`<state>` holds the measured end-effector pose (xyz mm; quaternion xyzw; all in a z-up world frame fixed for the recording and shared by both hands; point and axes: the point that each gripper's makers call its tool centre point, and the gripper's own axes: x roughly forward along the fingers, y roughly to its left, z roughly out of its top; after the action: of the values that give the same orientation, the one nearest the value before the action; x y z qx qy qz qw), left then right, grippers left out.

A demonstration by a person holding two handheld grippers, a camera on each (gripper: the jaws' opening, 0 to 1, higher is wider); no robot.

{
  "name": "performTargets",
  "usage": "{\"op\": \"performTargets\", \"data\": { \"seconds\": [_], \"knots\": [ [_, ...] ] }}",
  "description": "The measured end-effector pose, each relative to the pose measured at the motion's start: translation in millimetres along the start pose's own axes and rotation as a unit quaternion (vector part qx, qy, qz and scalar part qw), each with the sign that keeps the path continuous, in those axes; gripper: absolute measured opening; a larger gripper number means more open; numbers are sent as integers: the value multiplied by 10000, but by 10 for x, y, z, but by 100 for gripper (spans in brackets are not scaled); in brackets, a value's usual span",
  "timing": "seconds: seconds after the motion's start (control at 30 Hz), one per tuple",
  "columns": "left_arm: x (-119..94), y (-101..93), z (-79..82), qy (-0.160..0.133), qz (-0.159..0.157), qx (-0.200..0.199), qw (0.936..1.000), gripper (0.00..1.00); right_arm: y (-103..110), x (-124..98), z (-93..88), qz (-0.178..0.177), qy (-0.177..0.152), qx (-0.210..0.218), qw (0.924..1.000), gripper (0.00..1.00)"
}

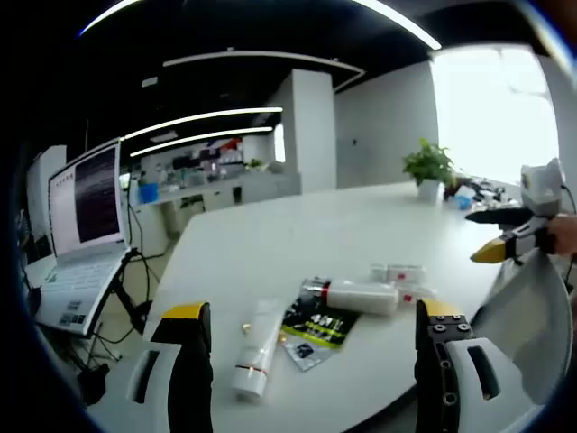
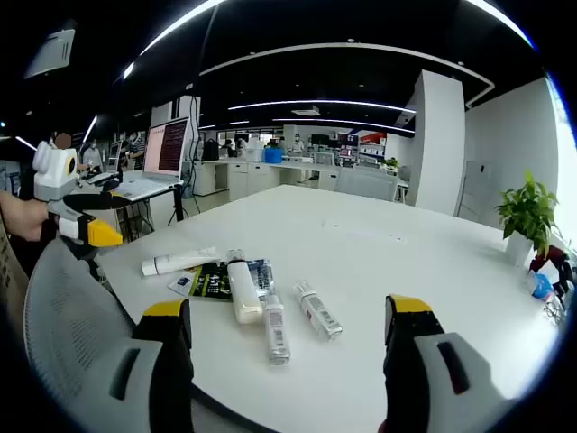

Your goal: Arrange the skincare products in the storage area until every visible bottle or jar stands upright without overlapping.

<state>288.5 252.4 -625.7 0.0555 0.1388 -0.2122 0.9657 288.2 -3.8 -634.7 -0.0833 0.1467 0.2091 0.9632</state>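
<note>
White skincare products lie on their sides near the edge of a round white surface (image 2: 379, 262) in an open-plan office. In the right gripper view, a white tube (image 2: 178, 262) rests beside a dark green sachet (image 2: 215, 280), a white bottle (image 2: 242, 290) lies across that sachet, and two small clear bottles (image 2: 275, 327) (image 2: 317, 311) lie just beside it, apart from each other. None stands upright. The right hand-held gripper (image 2: 284, 361) hovers short of the group, its yellow-tipped jaws spread wide and empty. The left hand-held gripper (image 1: 311, 356) faces the same items from the other side, jaws likewise spread and holding nothing; in its view the tube (image 1: 254, 351), sachet (image 1: 313, 332) and white bottle (image 1: 359, 296) lie between the jaws. A laptop (image 1: 79, 236) sits on a stand off the surface, a potted plant (image 1: 429, 167) stands at the far edge, and a grey mesh chair back (image 2: 68, 316) rises in front of the near edge.
</note>
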Motion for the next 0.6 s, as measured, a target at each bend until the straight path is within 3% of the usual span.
{"op": "performTargets", "data": {
  "seconds": [0.6],
  "knots": [
    [-10,12,2,15,27,15,10000,92,-2,-2,-7,4,18,32,10000,89]
  ]
}}
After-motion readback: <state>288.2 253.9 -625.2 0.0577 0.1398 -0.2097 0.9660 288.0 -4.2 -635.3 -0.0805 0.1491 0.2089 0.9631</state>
